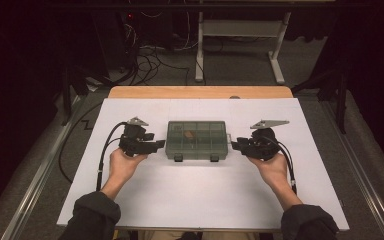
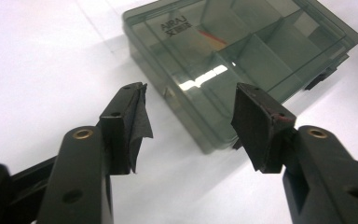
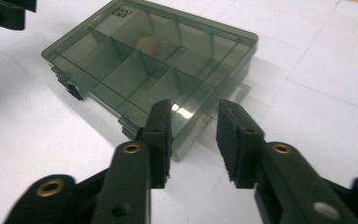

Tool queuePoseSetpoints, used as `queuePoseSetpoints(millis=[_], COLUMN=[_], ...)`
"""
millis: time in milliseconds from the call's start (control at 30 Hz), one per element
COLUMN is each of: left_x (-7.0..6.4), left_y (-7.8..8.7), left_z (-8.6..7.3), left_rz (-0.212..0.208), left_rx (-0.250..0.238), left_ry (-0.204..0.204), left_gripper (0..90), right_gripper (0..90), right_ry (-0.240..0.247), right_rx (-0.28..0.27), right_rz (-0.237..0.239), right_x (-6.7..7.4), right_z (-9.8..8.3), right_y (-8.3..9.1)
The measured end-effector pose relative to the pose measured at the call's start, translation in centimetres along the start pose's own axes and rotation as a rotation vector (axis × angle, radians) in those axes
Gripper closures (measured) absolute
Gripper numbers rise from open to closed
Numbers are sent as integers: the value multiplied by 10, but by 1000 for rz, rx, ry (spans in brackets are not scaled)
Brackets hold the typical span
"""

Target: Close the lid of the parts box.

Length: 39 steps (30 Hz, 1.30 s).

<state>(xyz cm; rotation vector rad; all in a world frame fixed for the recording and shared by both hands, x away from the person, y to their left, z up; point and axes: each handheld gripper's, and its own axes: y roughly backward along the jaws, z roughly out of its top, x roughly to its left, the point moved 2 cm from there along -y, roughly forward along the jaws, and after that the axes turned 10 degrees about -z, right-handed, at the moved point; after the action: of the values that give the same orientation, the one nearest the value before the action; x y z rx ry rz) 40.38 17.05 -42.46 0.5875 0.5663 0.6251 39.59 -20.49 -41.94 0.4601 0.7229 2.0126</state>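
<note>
So one smoky see-through compartment box (image 1: 197,139), lid shut, mid-frame; left gripper (image 1: 156,145) and right gripper (image 1: 236,145) both gape, holding nothing.

"LARIA" in raised letters, upside down, on the lid of the organiser box (image 2: 242,51).

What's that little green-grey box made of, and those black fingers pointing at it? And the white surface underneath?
The box looks like smoky see-through plastic: its dividers show through the glossy lid, which reflects light. The fingers seem to be matte black hard plastic with brass-coloured rivets, faced with dark rubbery or foam pads, frayed at one edge. The white surface looks like matte paper or board sheets; faint seams show.
</note>
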Motion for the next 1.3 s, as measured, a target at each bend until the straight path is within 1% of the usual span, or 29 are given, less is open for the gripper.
queuePoseSetpoints(millis=[67, 167, 367, 433, 567, 700, 1000, 1100, 1167, 1233, 1300], left_x=[1, 2, 2, 3, 3, 4, 4, 4, 4, 4, 3], left_y=[5, 12, 21, 25, 32, 37, 43, 44, 44, 45, 45], left_z=[-3, -8, -21, -24, -32, -39, -55, -59, -62, -65, -69], left_rz=[2, 12, 46, 48, 39, 48, 62, 65, 71, 70, 72], left_rx=[-20, -37, -47, -51, -77, -98, -122, -128, -122, -134, -134], left_ry=[6, 2, -27, -33, -24, -25, -14, -14, -11, -9, -13], left_gripper=[434, 429, 428, 428, 429, 429, 415, 409, 409, 409, 407], right_gripper=[610, 565, 520, 510, 490, 479, 453, 433, 421, 411, 403], right_ry=[-5, -13, -13, -10, -8, -9, -45, -47, -48, -47, -52], right_rx=[-15, -29, -50, -52, -72, -85, -97, -110, -118, -128, -134], right_rz=[-7, -19, -46, -55, -80, -89, -111, -115, -123, -128, -132], right_x=[-3, -9, -17, -19, -22, -25, -35, -37, -38, -39, -40], right_z=[-4, -10, -22, -25, -34, -44, -64, -70, -74, -78, -83], right_y=[5, 12, 23, 25, 31, 36, 47, 51, 54, 56, 58])
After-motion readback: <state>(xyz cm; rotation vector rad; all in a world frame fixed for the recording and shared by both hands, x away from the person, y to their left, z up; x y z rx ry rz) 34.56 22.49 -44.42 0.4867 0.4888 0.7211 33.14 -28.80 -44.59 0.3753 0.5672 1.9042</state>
